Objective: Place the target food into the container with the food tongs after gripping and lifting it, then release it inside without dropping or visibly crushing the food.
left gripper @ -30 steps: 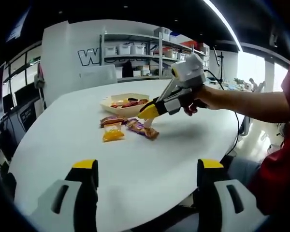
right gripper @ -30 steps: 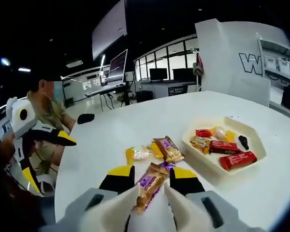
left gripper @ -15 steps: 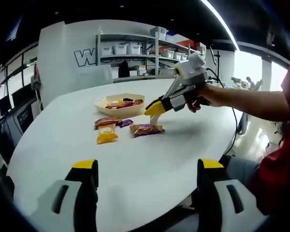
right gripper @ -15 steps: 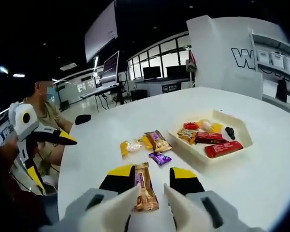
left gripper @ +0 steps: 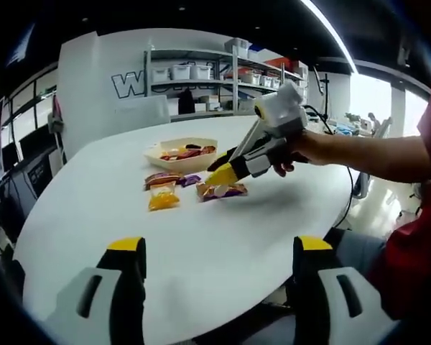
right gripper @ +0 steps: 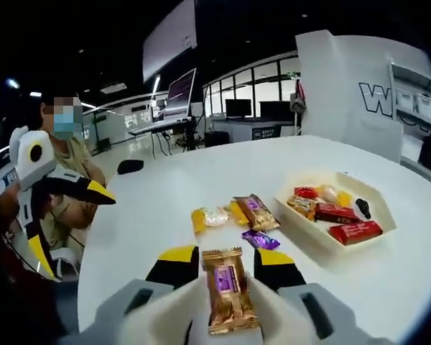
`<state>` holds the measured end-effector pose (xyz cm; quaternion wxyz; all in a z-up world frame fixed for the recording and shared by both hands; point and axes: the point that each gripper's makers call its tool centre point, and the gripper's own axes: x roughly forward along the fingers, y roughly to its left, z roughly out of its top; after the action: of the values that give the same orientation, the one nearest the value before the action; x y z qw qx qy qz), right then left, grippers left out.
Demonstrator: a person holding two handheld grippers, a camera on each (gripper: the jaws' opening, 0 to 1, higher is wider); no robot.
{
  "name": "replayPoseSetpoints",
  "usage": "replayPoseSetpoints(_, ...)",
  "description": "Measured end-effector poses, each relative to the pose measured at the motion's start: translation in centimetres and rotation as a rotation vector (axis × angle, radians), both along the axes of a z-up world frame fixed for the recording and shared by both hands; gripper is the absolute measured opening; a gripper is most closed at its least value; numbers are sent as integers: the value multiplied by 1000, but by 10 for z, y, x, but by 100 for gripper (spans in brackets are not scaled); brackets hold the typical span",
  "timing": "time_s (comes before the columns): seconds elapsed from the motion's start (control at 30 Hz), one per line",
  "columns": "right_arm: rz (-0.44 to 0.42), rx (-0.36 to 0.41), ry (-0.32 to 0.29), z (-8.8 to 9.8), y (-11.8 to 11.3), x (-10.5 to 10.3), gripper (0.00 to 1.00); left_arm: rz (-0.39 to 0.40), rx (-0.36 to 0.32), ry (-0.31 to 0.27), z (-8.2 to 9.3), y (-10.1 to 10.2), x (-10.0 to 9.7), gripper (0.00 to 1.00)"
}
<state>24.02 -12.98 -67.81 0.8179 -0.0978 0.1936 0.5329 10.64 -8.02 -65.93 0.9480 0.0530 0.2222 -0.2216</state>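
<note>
Two yellow-tipped grippers worked over a white table [right gripper: 165,208]. In the right gripper view, the right gripper [right gripper: 228,277] stood at lower centre with white tongs [right gripper: 165,320] fixed to its jaws, the blades flanking a brown snack bar [right gripper: 228,287] with a purple label; whether the tongs pinched the bar or merely straddled it could not be told, nor whether it was lifted. Beyond it lay a purple candy [right gripper: 261,239], a brown packet [right gripper: 256,212] and a yellow packet [right gripper: 210,217], with the cream tray [right gripper: 345,248] at right holding red bars and other sweets. At far left, the left gripper [right gripper: 61,198] showed before a seated person [right gripper: 68,165]. In the left gripper view, the left gripper [left gripper: 214,269] stood at the bottom, jaws wide apart and empty, while the right gripper [left gripper: 226,172], gripped by a hand [left gripper: 302,147], dipped over the bar [left gripper: 223,191] at centre frame, short of the tray [left gripper: 158,153] farther back. Shelves [left gripper: 215,79] lined the background.
</note>
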Motion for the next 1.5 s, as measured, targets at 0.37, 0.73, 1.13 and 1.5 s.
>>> replayPoseSetpoints(0.37, -74, 19, 40, 0, -8, 8, 17, -27, -5, -6, 1, -14, 2, 82)
replayPoseSetpoints(0.73, -103, 62, 29, 18, -21, 12, 18, -26, -6, -9, 2, -13, 2, 82)
replayPoseSetpoints(1.13, -124, 82, 13, 31, -31, 18, 19, -29, -14, -14, 2, -17, 2, 82)
replayPoseSetpoints(1.5, -155, 100, -28, 51, -43, 34, 19, -25, -27, -9, 0, -17, 4, 83)
